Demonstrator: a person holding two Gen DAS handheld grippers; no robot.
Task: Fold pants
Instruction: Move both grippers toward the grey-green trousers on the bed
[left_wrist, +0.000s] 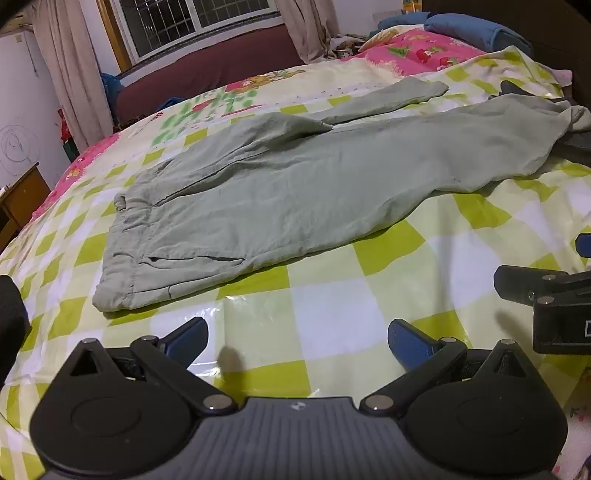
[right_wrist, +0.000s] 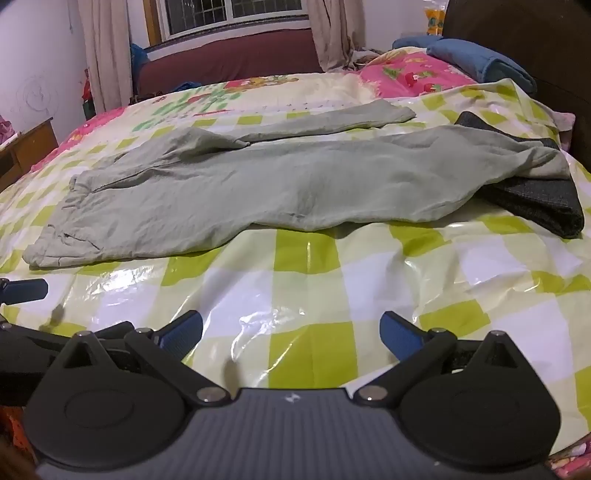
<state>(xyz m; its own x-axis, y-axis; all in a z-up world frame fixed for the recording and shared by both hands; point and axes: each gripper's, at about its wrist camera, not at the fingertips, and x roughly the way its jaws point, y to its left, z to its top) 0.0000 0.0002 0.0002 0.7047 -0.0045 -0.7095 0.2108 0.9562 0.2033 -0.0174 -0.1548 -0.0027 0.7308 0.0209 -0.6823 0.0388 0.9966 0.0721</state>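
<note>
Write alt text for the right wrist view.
Pale green pants lie spread, unfolded, on a green-and-white checked plastic sheet over a bed, waistband at left, one leg end draped on a dark grey folded cloth at right. The right hand-held gripper hovers open in the foreground, holding nothing.

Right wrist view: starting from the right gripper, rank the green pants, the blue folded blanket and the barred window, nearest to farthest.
From the right gripper:
1. Green pants, spread across the checkered sheet just ahead.
2. Blue folded blanket, far right by the dark headboard.
3. Barred window, on the back wall beyond the bed.
</note>
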